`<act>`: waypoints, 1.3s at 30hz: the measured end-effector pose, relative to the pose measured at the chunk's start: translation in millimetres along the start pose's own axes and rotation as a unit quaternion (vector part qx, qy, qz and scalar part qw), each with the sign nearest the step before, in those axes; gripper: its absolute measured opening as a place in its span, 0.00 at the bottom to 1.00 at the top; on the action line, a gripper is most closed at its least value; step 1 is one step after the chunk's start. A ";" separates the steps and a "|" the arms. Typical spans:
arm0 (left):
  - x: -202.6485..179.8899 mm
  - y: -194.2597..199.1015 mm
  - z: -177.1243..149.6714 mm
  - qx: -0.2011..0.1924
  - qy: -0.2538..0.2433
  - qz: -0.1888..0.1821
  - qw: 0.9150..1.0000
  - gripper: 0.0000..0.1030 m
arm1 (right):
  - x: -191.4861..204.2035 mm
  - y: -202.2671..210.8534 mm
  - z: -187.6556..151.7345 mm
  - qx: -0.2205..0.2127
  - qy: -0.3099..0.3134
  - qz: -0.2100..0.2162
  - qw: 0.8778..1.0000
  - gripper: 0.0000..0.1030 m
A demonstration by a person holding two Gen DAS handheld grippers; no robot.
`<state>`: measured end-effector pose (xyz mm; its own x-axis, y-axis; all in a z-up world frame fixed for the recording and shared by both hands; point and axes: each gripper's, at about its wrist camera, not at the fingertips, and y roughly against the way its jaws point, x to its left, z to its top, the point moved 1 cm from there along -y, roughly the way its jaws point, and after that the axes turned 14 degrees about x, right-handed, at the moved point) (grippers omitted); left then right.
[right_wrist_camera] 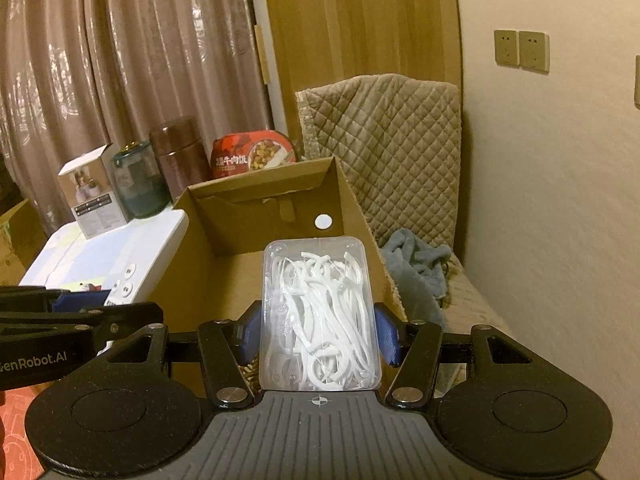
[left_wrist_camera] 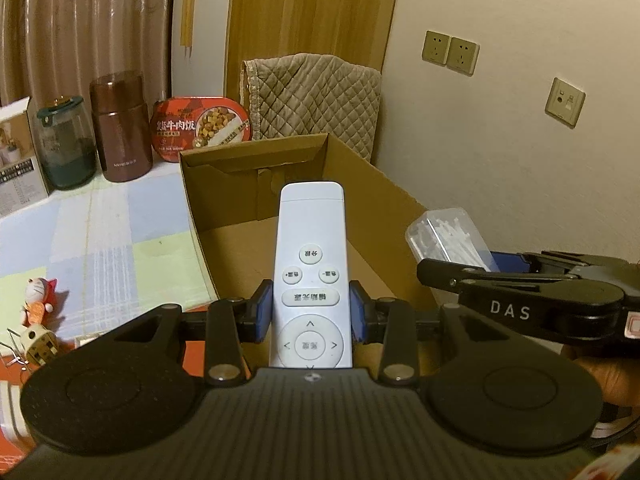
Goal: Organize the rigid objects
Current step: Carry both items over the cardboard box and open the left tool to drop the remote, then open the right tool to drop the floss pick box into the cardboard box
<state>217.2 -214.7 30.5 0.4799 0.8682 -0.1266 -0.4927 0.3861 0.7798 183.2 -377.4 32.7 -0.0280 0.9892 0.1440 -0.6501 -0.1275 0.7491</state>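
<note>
My left gripper (left_wrist_camera: pixel 312 312) is shut on a white remote control (left_wrist_camera: pixel 310 264), its blue pads pressing both sides, and holds it pointing forward over the open cardboard box (left_wrist_camera: pixel 248 152). My right gripper (right_wrist_camera: pixel 318 332) is shut on a clear plastic case of white floss picks (right_wrist_camera: pixel 320 316), held above the same cardboard box (right_wrist_camera: pixel 260 196). In the left wrist view the right gripper (left_wrist_camera: pixel 496 268) comes in from the right with the floss case (left_wrist_camera: pixel 448 236). In the right wrist view the remote (right_wrist_camera: pixel 120 256) and the left gripper's arm show at the left.
Behind the box stand a red instant-rice bowl (left_wrist_camera: pixel 202 126), a brown flask (left_wrist_camera: pixel 120 128), a green glass jar (left_wrist_camera: pixel 66 148) and a white carton (left_wrist_camera: pixel 18 152). A cat figurine (left_wrist_camera: pixel 38 298) lies on the checked tablecloth (left_wrist_camera: pixel 100 232). A quilted chair (right_wrist_camera: pixel 384 152) with a blue cloth (right_wrist_camera: pixel 416 272) stands right.
</note>
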 end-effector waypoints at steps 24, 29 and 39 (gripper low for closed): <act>17.4 17.5 -6.1 -0.022 0.029 0.008 0.999 0.33 | 3.3 -3.2 -0.1 0.003 -0.007 0.005 1.000 0.52; 18.5 20.0 -7.4 -0.022 0.030 0.008 0.999 0.33 | 3.6 -3.7 0.0 0.005 -0.009 0.005 1.000 0.52; 19.6 22.6 -7.4 -0.023 0.031 0.009 0.999 0.33 | 3.0 -3.7 0.1 0.007 -0.009 0.006 1.000 0.52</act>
<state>210.1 -186.6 41.1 0.4257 0.8923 -0.1506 -0.5352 0.3825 0.7532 185.6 -373.9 30.5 -0.0215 0.9861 0.1648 -0.6392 -0.1403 0.7562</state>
